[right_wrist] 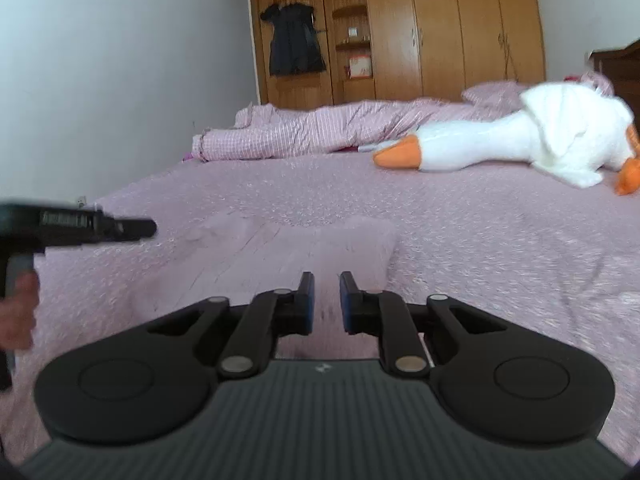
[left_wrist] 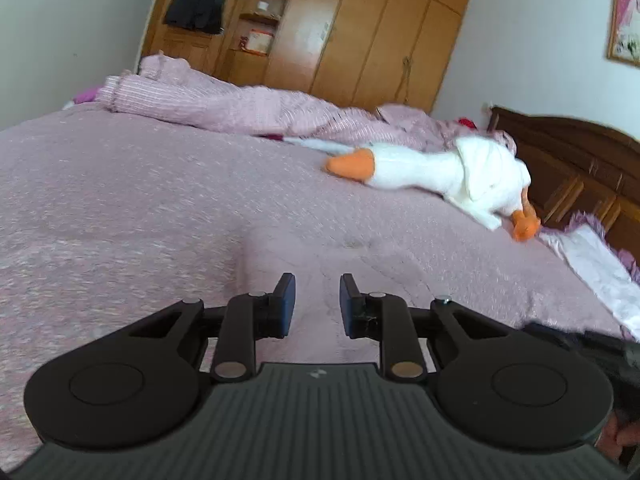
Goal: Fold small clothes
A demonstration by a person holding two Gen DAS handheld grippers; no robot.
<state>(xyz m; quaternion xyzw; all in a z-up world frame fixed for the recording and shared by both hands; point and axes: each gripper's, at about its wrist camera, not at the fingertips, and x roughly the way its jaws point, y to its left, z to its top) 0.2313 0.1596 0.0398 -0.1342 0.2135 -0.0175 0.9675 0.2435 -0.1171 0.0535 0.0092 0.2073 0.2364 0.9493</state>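
Note:
A small pale pink garment [right_wrist: 296, 252] lies folded flat on the pink bedspread [right_wrist: 480, 248], almost the same colour as the bed. My right gripper [right_wrist: 324, 304] hovers over its near edge, open, with nothing between the blue pads. In the left wrist view the same garment [left_wrist: 288, 248] shows as a faint raised patch just ahead of my left gripper [left_wrist: 317, 304], which is open and empty. From the right wrist view the left gripper [right_wrist: 148, 227] reaches in from the left, its tip near the garment's left edge, held by a hand [right_wrist: 18, 316].
A white plush goose [right_wrist: 520, 140] with an orange beak lies at the right on the bed. A rolled pink checked quilt [right_wrist: 304, 132] runs along the far side. A wooden wardrobe [right_wrist: 440, 32] stands behind, and a dark headboard [left_wrist: 580, 168] and pillow [left_wrist: 592, 264] sit at the right.

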